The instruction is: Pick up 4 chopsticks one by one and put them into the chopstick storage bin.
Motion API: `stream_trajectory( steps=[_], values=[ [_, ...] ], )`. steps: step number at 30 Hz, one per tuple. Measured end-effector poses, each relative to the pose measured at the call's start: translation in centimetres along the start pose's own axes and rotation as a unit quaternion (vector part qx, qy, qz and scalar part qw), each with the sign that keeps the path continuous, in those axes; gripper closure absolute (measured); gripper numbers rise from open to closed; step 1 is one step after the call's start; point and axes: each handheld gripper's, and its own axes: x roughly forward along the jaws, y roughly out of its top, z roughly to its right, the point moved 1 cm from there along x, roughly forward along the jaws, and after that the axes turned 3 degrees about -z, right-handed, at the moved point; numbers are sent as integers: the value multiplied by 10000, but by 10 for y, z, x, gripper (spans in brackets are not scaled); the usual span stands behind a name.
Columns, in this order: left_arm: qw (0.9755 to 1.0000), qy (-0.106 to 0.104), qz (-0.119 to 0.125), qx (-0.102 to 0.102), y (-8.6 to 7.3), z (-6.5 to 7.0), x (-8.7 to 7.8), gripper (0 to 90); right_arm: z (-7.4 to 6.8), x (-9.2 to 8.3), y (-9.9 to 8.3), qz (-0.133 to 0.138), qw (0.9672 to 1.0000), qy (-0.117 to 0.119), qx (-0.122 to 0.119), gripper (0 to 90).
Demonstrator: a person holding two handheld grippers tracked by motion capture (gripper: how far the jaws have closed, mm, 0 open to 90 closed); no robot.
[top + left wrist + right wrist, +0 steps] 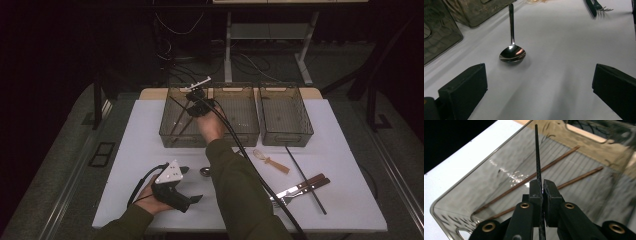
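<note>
While the left tool (539, 82) rests wide open on bare surface (145, 145) near a spoon (512, 53), the right tool (542, 192) clamps a black chopstick (538, 157) over the leftmost bin (456, 192), above two brown chopsticks (529, 178).

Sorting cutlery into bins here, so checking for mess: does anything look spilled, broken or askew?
Nothing stands out. The right gripper is shut on a thin black chopstick over the left smoky plastic bin, where two brown wooden chopsticks lie.

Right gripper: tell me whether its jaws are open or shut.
Shut. In the right gripper view, the right gripper clamps a thin black chopstick between its pads, above the left bin holding two brown chopsticks.
</note>
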Motion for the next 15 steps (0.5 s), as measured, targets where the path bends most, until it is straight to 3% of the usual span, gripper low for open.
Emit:
stream_trajectory(
  steps=[4,5,10,15],
  values=[
    [10000,2,23,30,0,0,0,0,-3,5,0,-10,10000,51,-30,845],
    [10000,0,33,29,0,0,-1,0,-2,2,0,80,10000,7,-25,758],
    [10000,-3,37,26,0,-1,-1,0,0,-9,3,228,9996,24,-134,657],
    [10000,-21,48,26,0,-1,-1,0,3,-22,-1,303,9992,184,-204,529]
  ],
)
